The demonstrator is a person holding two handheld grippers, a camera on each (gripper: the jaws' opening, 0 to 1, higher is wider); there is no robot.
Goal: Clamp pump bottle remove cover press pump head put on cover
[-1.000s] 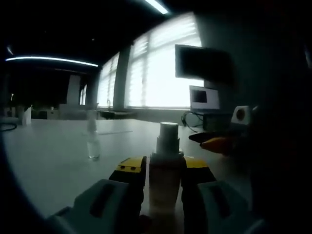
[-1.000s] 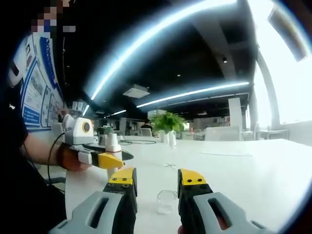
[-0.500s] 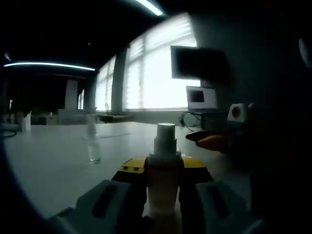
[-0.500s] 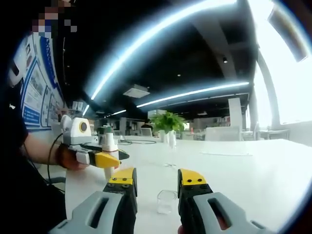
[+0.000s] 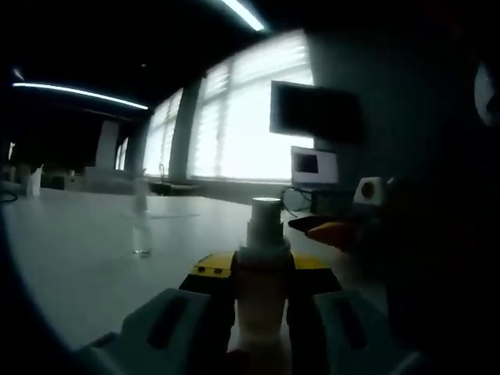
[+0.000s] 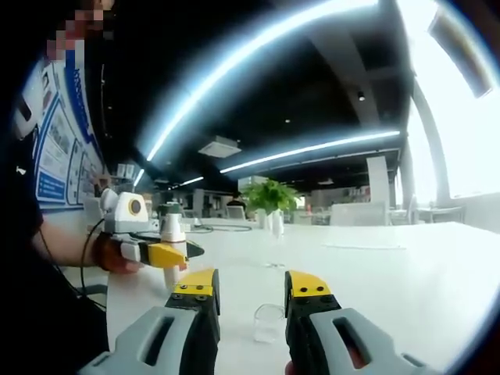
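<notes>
Two level tongs [image 5: 262, 273], bottle [image 5: 263, 266] clamped

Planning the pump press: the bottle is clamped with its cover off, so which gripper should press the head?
The right gripper: its jaws are open and empty. The left gripper is shut on the pump bottle, whose pump head is bare; the clear cover stands on the table.

Dim, backlit, window glare, fisheye-warped.

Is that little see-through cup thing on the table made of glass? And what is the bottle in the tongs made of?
The cover is clear: you see the table through it. Probably plastic, though glass looks the same. The pump bottle looks pale, smooth and not see-through, likely plastic. The left tongs hold it.
</notes>
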